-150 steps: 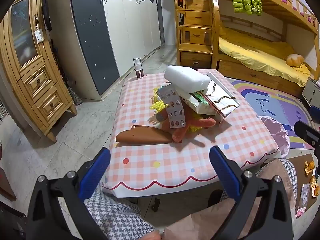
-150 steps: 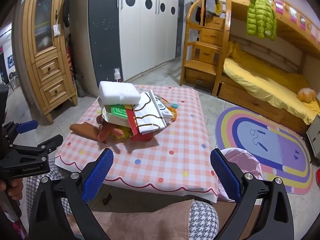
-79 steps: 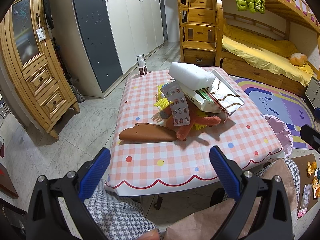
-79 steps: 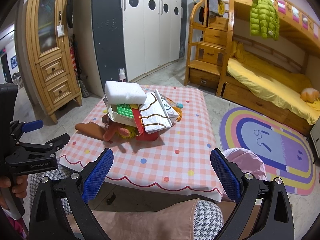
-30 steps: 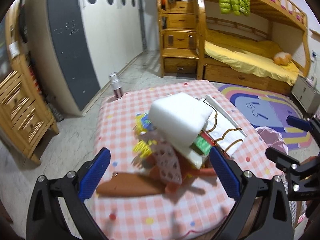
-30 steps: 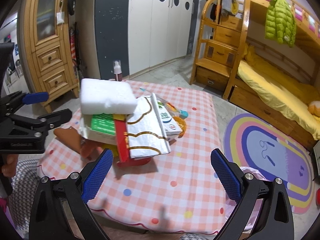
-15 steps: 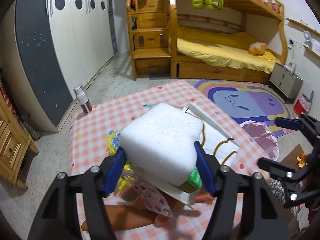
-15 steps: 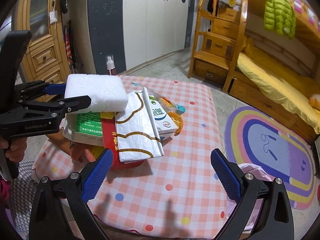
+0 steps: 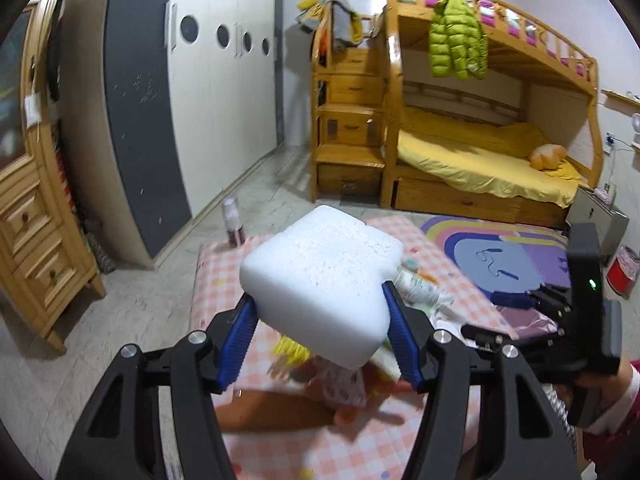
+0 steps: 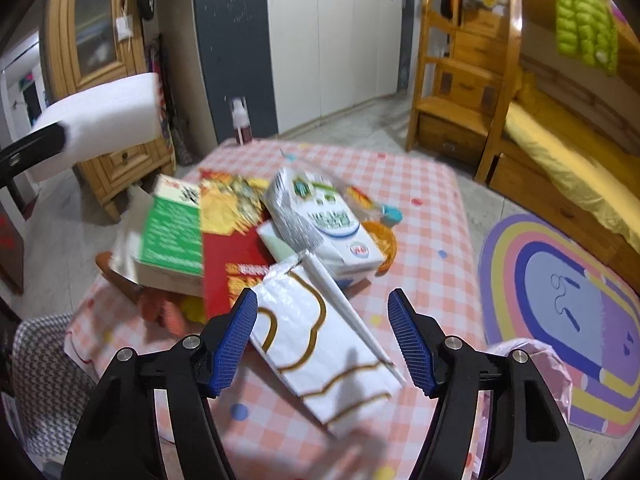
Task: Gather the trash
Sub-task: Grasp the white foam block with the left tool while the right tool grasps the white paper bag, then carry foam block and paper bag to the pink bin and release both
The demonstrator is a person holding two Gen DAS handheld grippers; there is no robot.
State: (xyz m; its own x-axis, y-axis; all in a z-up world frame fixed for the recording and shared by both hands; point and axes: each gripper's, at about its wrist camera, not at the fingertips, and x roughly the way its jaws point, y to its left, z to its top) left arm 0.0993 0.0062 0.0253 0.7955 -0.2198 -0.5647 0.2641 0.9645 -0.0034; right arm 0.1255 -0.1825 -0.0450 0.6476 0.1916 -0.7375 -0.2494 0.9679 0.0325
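A white foam block (image 9: pixel 320 276) is clamped between the blue pads of my left gripper (image 9: pixel 320 320), held in the air above the pile. The right wrist view shows the same block (image 10: pixel 100 120) at upper left. My right gripper (image 10: pixel 320 332) hovers low over a white bag with gold trim (image 10: pixel 320 344). Its jaws are closing with the bag lying between them, and the pads do not visibly press on it. Behind the bag lie a green-and-white box (image 10: pixel 172 232), a red packet (image 10: pixel 236 256) and a white carton (image 10: pixel 324 220).
The pile sits on a table with a pink checked cloth (image 10: pixel 420 208). A small spray bottle (image 10: pixel 242 120) stands at its far edge. A pink bin bag (image 10: pixel 532 364) is at the table's right, beside a rainbow rug (image 10: pixel 560 300). Wardrobes and a bunk bed stand behind.
My left gripper closed on the foam block and lifted it off the pile. My right gripper dropped closer to the white bag and its jaws narrowed.
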